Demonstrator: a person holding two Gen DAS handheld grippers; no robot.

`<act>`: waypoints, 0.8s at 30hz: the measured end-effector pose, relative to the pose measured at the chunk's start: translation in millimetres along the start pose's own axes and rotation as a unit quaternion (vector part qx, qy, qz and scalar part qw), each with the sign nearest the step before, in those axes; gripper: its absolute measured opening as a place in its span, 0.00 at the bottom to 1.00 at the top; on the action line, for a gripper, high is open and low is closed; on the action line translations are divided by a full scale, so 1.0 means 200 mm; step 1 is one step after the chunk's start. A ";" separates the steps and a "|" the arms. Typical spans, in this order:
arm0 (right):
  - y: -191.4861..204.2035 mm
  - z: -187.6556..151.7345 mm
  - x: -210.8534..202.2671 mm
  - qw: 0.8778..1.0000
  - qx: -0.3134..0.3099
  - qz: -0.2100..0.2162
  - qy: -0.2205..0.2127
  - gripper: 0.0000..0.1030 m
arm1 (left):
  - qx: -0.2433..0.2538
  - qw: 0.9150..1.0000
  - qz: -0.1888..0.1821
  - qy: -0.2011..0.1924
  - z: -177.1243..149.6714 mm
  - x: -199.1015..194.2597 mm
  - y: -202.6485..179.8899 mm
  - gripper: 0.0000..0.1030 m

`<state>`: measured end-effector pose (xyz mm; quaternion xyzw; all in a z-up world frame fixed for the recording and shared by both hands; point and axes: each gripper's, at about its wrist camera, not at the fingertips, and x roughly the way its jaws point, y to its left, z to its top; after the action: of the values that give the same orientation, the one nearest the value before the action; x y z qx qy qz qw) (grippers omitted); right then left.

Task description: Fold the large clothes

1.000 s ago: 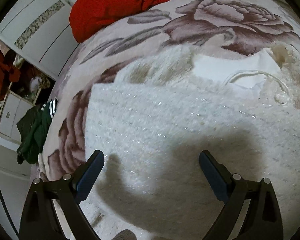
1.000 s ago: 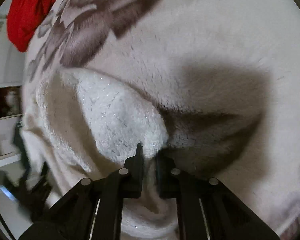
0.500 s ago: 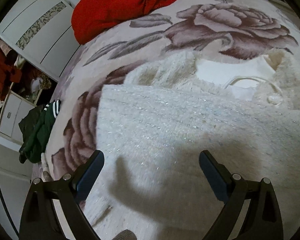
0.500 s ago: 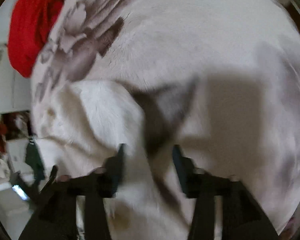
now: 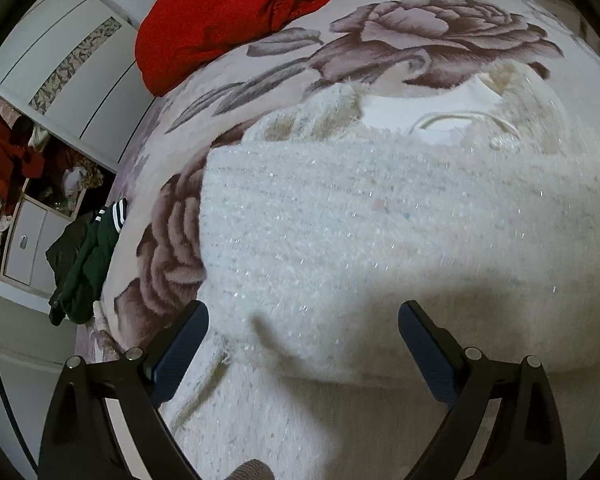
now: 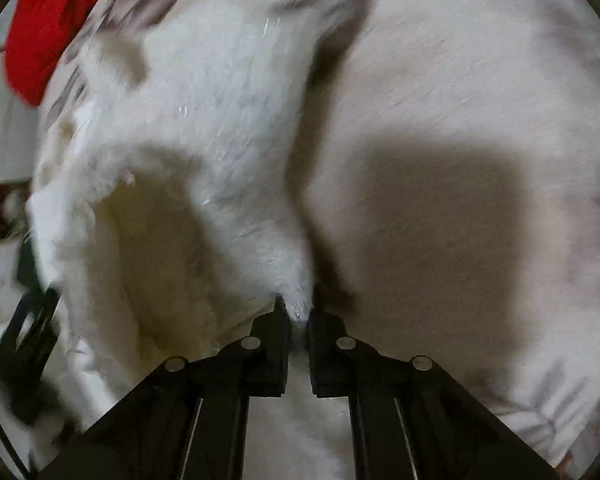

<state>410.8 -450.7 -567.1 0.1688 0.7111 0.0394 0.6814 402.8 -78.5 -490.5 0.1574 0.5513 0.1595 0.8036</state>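
Fluffy white knit is filling the space just ahead of both tools: you are pinching a tuft of the white sweater in your right gripper, its jaws drawn tight on the fabric, and that part is hanging up off the bed. Your left gripper is hovering with jaws spread wide and nothing between them, above a flat panel of the sweater that is lying doubled over on the floral blanket. One fold seems to be in place, judging by that straight layered edge; the lifted part and a final halving are probably remaining. Farther off, a red garment is waiting, apparently unfolded, and a dark green garment is draping off the bedside.
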 end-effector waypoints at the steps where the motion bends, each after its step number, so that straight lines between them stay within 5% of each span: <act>1: -0.03 -0.01 -0.04 1.000 0.006 -0.009 -0.022 0.06 | 0.001 1.000 0.003 -0.002 -0.02 0.00 0.01 0.94; 7: -0.07 -0.07 0.01 0.999 0.017 -0.048 0.012 0.10 | 0.005 1.000 0.005 0.012 -0.13 0.01 0.04 0.94; 8: -0.07 -0.09 -0.04 0.999 0.022 -0.044 0.017 0.14 | 0.003 1.000 0.004 0.009 -0.15 -0.01 0.06 0.94; 10: -0.02 -0.18 -0.16 0.995 -0.003 -0.095 0.004 0.44 | 0.002 1.000 -0.001 0.007 -0.18 -0.04 0.09 0.94; 12: 0.04 -0.31 -0.25 0.990 -0.028 -0.138 -0.015 0.58 | 0.001 1.000 -0.011 0.014 -0.22 -0.07 0.11 0.94; 16: 0.11 -0.61 -0.34 0.982 -0.044 -0.181 -0.020 0.71 | -0.002 0.999 -0.043 0.029 -0.30 -0.12 0.17 0.94; 24: 0.53 -0.83 -0.39 0.986 -0.019 -0.154 -0.063 0.77 | 0.015 0.995 -0.088 0.037 -0.42 -0.29 0.27 0.94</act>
<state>268.1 -345.8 -451.5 0.0463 0.6837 -0.0631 0.7255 300.2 -48.1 -448.5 0.1144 0.5947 0.0858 0.7911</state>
